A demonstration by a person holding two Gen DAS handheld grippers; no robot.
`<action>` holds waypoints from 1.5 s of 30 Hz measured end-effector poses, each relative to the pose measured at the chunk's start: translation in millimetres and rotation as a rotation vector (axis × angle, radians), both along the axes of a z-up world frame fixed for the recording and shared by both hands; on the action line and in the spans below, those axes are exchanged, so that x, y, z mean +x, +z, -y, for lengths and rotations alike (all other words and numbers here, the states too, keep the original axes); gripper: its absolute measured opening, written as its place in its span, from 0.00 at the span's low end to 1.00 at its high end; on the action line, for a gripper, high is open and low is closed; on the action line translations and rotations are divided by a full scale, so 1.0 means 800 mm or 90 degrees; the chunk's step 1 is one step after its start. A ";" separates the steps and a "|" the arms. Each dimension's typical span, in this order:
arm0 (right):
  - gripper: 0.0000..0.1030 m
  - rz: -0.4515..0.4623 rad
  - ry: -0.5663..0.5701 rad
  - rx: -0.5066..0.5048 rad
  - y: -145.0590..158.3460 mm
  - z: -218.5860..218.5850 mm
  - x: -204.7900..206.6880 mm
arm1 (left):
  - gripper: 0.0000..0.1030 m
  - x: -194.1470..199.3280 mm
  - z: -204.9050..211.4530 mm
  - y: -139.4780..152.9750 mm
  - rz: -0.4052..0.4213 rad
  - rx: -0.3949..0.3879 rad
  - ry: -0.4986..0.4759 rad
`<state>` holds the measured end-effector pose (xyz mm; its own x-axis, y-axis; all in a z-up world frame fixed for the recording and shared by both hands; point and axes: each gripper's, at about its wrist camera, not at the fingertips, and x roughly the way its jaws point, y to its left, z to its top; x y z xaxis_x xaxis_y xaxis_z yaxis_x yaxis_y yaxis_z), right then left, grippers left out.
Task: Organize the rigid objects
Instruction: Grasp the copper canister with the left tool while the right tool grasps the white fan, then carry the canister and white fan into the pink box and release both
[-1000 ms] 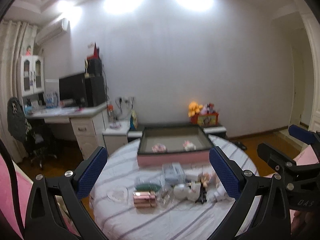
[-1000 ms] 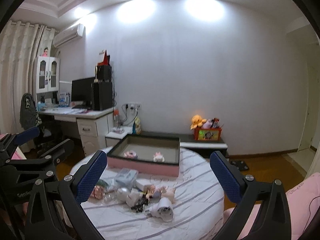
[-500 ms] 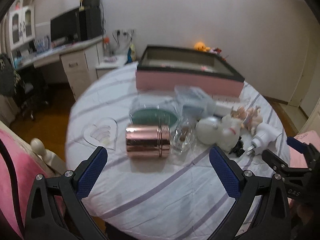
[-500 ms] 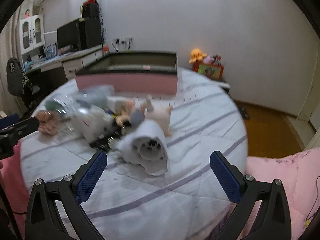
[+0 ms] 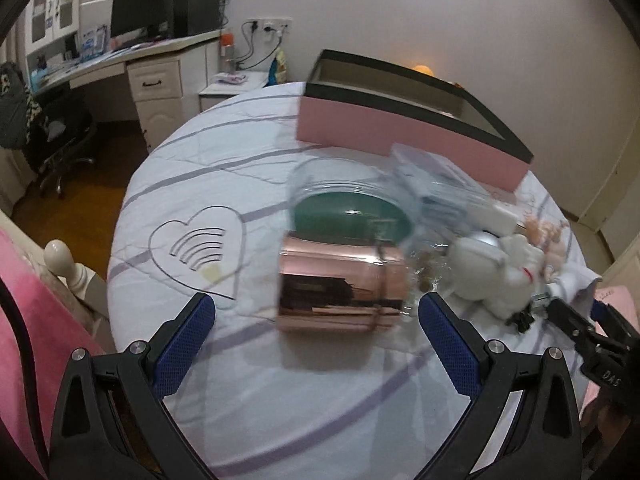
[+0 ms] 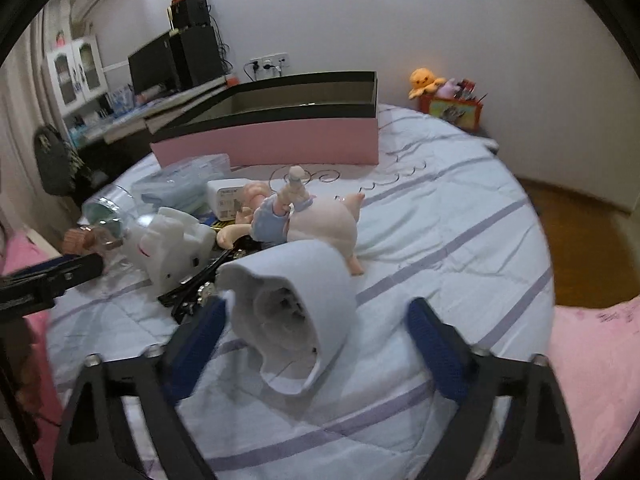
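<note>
A rose-gold metal can (image 5: 340,286) lies on its side on the round quilted table (image 5: 248,380); my open left gripper (image 5: 316,334) hovers just in front of it, jaws wide on either side. A white hollow cup-like toy (image 6: 298,308) lies on its side between the wide-open jaws of my right gripper (image 6: 316,332). Behind stands a pink box with a black rim, seen in the left wrist view (image 5: 400,136) and in the right wrist view (image 6: 276,144). A pile holds a white figurine (image 6: 172,240), a pink doll (image 6: 316,224), a charger (image 6: 228,198) and clear containers (image 5: 360,200).
A clear heart-shaped piece (image 5: 200,250) lies left of the can. A desk with a monitor (image 5: 140,28) and a chair (image 5: 52,136) stand at the far left. Pink bedding (image 6: 592,380) lies at the table's right edge. A bedpost knob (image 5: 60,252) is at the table's left.
Both grippers have moved forward and down toward the table. The can now sits close in front of the left jaws and the white toy lies between the right jaws. Both stay open.
</note>
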<state>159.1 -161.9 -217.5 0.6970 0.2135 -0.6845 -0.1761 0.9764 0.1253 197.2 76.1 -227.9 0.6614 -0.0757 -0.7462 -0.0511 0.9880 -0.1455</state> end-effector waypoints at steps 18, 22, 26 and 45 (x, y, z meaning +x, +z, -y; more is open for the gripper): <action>0.62 -0.002 -0.005 0.037 0.001 0.009 0.010 | 0.53 0.011 0.010 0.002 0.009 0.037 -0.024; 0.63 0.003 -0.013 0.053 -0.001 0.012 0.013 | 0.53 -0.004 0.003 0.013 0.021 0.012 -0.026; 0.63 0.012 -0.020 0.046 0.000 0.009 0.011 | 0.53 -0.018 0.004 0.032 0.046 0.009 -0.036; 0.63 0.094 0.030 0.067 0.076 -0.008 0.018 | 0.53 0.032 0.065 0.105 0.085 -0.098 -0.186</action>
<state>173.8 -155.2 -156.7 0.7759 0.3135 -0.5475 -0.2460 0.9495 0.1950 222.6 24.0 -143.8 0.6864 -0.3811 -0.6193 0.2599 0.9240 -0.2805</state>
